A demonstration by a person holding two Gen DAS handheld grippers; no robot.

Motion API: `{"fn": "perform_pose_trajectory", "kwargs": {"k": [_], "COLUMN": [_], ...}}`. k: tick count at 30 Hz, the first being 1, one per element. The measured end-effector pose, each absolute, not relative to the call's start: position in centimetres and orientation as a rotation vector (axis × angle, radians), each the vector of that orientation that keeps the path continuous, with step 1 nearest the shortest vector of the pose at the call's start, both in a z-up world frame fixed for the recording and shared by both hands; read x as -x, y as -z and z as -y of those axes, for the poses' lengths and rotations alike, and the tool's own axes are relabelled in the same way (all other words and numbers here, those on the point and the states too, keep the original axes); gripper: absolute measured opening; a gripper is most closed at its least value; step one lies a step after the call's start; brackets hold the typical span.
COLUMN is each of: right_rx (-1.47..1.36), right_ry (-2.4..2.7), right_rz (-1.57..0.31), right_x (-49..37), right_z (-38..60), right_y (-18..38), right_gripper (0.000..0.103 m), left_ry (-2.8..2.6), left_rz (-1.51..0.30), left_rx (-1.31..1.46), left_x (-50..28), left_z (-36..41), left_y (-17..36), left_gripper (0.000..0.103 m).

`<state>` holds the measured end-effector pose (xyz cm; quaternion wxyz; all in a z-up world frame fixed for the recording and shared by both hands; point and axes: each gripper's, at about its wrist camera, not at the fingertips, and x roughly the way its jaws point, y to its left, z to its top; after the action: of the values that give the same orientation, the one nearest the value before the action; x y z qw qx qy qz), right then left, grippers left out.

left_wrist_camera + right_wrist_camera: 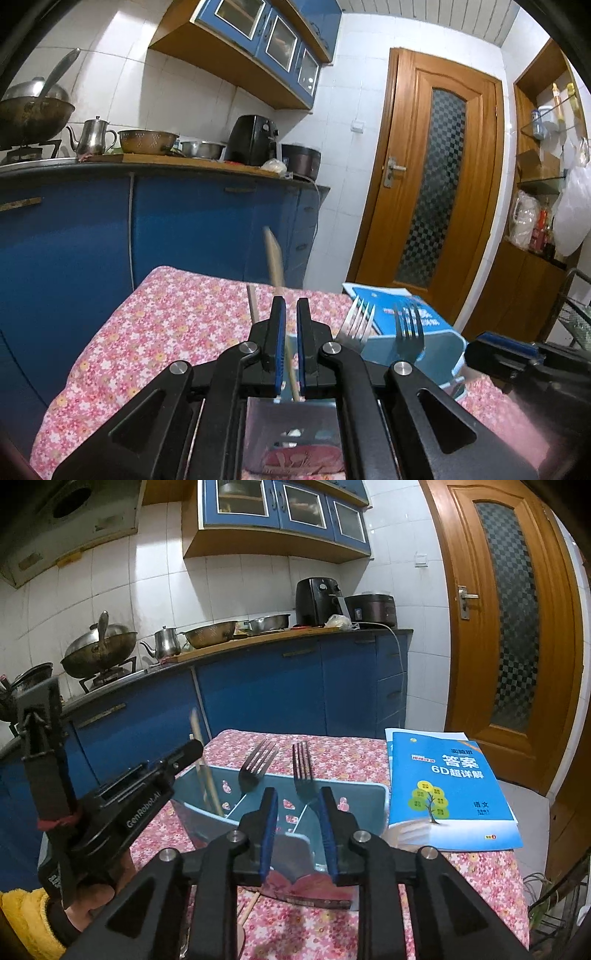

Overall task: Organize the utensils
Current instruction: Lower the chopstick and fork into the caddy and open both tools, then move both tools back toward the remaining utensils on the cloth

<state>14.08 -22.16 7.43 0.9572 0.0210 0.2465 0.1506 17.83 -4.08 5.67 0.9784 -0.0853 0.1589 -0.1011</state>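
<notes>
A pale blue utensil holder [280, 808] with inner dividers sits on the table, which is covered in a pink flowered cloth [314, 930], near the front edge where the person stands. Two forks stand in it, tines up: one fork [255, 768] in the middle compartment, the other fork [303, 771] in the compartment to its right. In the left compartment a wooden chopstick [275, 266] leans upright, blurred near the top.

The left gripper [291, 325] comes in over that left compartment, its blue-padded jaws nearly together with the chopstick's shaft between them; whether the pads actually press on it I cannot tell. A second thin stick [253, 306] stands just left of it, outside the jaws.

The right gripper [300, 812] hangs over the holder's right end with its jaws parted; the right fork's handle stands in the gap, touching neither pad.

A hand in a yellow sleeve [26, 919] holds the left tool. A blue workbook [448, 790] lies on the cloth just right of the holder. Behind are blue cabinets [258, 690], a wok [98, 650] and a wooden door [513, 620].
</notes>
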Motion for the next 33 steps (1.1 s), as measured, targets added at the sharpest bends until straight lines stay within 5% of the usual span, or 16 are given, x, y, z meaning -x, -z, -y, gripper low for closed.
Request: {"fn": "perform_pose_trajectory", "kwargs": {"k": [11, 33], "right_rx": [-0.096, -0.171], "right_ry": [-0.276, -0.294], "right_rz": [-0.514, -0.614], "right_x": [-11.3, -5.5], "right_z": [23.3, 23.2], "right_y": [-7.4, -5.2], "right_gripper": [0.037, 0.047], "left_ry": [0.228, 0.236], "left_rz": [-0.420, -0.630], "left_rx": [0.179, 0.124], "left_x": [-16.0, -8.9], "left_z": [3.5, 1.3], "left_y": [-6.3, -5.8], "left_gripper": [0.026, 0.028]}}
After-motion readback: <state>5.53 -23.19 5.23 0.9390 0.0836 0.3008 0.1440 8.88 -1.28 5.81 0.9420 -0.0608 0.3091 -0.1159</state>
